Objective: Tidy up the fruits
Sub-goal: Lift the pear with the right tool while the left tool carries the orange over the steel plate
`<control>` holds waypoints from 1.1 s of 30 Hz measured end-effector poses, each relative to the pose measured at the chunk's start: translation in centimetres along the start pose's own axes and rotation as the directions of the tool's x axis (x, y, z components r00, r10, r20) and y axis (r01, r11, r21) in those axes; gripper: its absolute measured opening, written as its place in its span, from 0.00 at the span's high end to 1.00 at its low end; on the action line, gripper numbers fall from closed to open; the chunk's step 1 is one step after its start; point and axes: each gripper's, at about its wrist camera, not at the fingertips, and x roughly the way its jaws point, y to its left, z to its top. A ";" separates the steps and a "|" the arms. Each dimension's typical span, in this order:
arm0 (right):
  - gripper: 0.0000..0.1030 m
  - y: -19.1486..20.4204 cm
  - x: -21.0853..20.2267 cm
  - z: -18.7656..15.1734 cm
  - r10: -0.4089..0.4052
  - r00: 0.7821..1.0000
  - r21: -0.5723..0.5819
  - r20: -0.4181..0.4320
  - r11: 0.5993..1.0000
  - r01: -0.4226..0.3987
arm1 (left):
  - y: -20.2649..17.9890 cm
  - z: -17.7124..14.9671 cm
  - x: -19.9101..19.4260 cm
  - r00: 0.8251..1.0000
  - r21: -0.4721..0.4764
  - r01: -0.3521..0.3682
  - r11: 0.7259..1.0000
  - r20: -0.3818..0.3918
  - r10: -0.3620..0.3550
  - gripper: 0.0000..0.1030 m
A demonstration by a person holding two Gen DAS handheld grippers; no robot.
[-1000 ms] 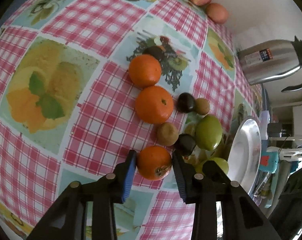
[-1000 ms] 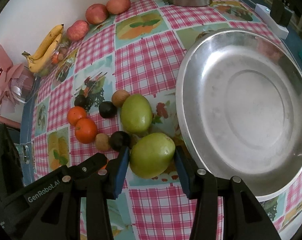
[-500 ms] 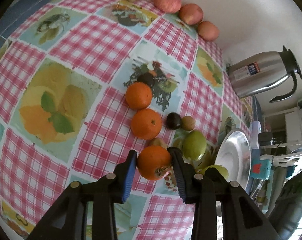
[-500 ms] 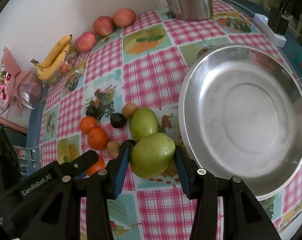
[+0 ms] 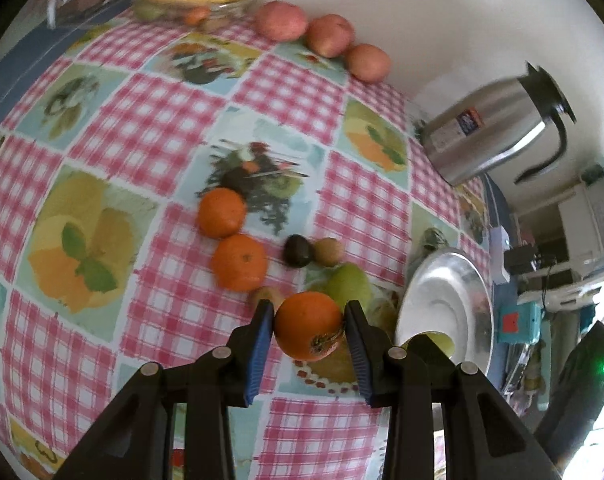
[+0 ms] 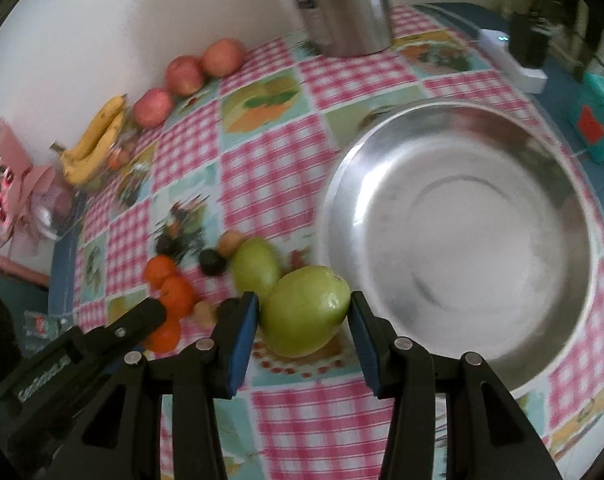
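Gripping an orange (image 5: 307, 326) left, green fruit (image 6: 305, 310) right, steel plate (image 6: 453, 240) bare

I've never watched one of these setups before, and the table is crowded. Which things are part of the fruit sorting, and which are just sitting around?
Part of the job:
- orange in the left tongs
- green fruit in the right tongs
- steel dish
- two loose oranges

Just lying about:
- steel jug
- bananas
- apples by the wall
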 end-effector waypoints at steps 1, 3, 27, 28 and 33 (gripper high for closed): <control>0.54 -0.5 -0.1 0.1 -0.016 1.000 0.009 0.007 1.000 0.016 | -0.5 -0.1 0.1 1.000 0.017 0.002 1.000 -0.001 -0.002 0.62; 0.54 -1.9 -0.4 0.5 -0.055 0.998 0.037 0.020 0.998 0.054 | -1.6 -0.5 0.4 1.000 0.051 0.009 0.999 -0.005 -0.008 0.62; 0.54 -10.5 -3.0 1.9 -0.176 0.982 0.233 0.073 0.960 0.155 | -11.1 -4.8 4.9 0.998 0.397 0.056 0.916 -0.015 -0.054 0.62; 0.54 -10.5 -2.9 1.9 -0.176 0.982 0.231 0.068 0.960 0.156 | -11.1 -4.9 4.9 0.999 0.401 0.053 0.915 -0.016 -0.051 0.62; 0.54 -10.4 -1.7 1.8 -0.185 0.982 0.218 0.026 0.960 0.175 | -11.3 -5.2 5.5 0.999 0.412 0.039 0.910 -0.026 -0.030 0.62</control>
